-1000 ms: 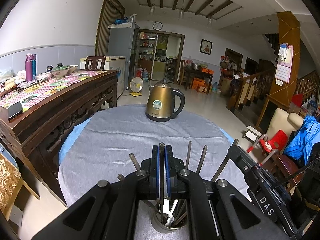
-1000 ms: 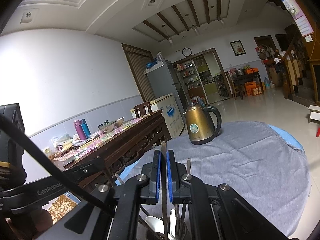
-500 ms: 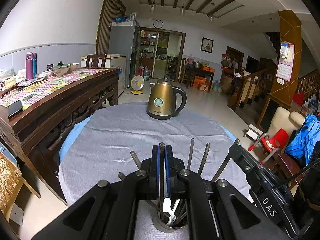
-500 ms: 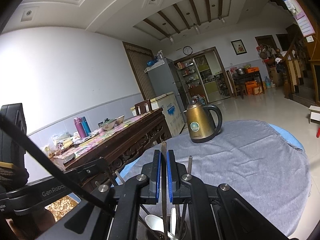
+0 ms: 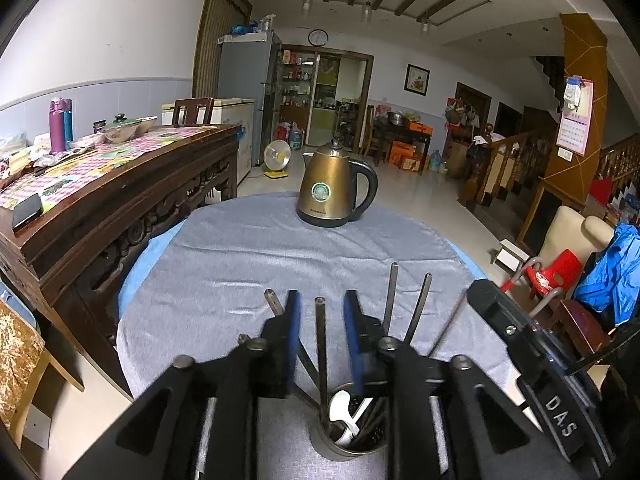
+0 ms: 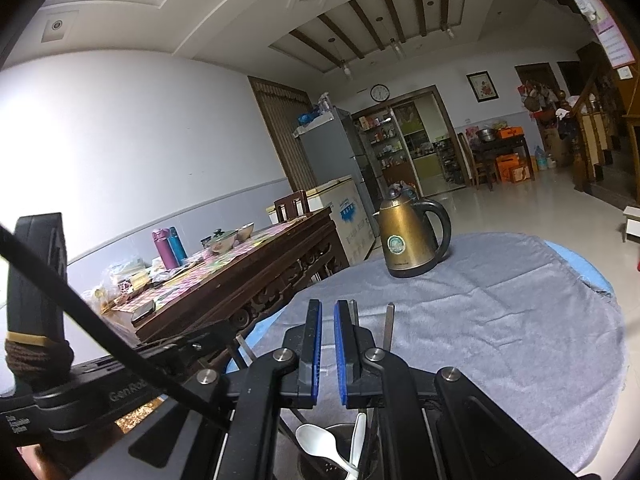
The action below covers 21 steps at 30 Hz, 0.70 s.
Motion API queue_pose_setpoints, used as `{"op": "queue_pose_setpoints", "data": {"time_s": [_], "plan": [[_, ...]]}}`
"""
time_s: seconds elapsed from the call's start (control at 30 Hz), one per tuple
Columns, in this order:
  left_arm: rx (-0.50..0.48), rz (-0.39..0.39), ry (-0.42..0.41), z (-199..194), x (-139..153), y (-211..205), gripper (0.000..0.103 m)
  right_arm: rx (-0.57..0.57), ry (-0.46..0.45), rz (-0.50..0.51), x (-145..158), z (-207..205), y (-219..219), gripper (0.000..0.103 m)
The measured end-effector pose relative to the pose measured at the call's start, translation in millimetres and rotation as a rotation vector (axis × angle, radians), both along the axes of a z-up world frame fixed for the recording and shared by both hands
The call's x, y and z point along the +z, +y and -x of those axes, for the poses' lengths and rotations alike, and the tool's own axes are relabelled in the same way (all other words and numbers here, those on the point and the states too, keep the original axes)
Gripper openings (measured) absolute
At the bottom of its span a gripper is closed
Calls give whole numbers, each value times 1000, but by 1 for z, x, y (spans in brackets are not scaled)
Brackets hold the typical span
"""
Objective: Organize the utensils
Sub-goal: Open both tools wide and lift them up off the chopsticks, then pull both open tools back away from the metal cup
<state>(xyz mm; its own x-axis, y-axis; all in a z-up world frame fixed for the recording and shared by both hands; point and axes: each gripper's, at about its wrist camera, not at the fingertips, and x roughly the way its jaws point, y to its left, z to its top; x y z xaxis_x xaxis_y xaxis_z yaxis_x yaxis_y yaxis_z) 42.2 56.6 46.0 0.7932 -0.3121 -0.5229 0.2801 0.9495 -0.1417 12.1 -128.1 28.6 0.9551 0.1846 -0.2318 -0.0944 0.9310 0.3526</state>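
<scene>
A: Jaws? Left gripper point(image 5: 320, 312) spread wide, a metal utensil handle point(image 5: 321, 344) standing free between them. Right gripper point(image 6: 327, 344) narrowly parted, grasping nothing.
B: Utensils?
A: In the steel cup point(image 5: 347, 446) at the table's point(image 5: 248, 264) near edge; white spoon point(image 6: 320, 446) inside. Kettle point(image 5: 335, 188) at far edge.

You're working over a round table point(image 5: 248, 264) covered by a grey cloth point(image 5: 320, 256), with a blue layer point(image 5: 138, 256) showing under its edge at the left and far right. On the cloth, a bronze electric kettle point(image 5: 334, 188) with a black handle stands upright at the far side. Nearest you stands a metal utensil holder point(image 5: 348, 442), with white spoons and metal handles in it. Between kettle and holder the cloth lies slightly wrinkled.
</scene>
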Motion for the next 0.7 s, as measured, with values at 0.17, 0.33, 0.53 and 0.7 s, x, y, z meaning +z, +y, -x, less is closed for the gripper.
{"op": "queue_pose_setpoints", "data": {"time_s": [0.17, 0.33, 0.53, 0.7], "plan": [[9, -8, -6, 1, 0, 1, 42, -14, -5, -10, 1, 1, -4, 8], [20, -39, -36, 6, 3, -2, 60, -26, 10, -36, 0, 0, -13, 8], [41, -73, -59, 10, 6, -5, 73, -31, 37, -68, -3, 0, -17, 37], [65, -94, -74, 14, 10, -4, 74, -54, 24, -66, -2, 6, -21, 53]]}}
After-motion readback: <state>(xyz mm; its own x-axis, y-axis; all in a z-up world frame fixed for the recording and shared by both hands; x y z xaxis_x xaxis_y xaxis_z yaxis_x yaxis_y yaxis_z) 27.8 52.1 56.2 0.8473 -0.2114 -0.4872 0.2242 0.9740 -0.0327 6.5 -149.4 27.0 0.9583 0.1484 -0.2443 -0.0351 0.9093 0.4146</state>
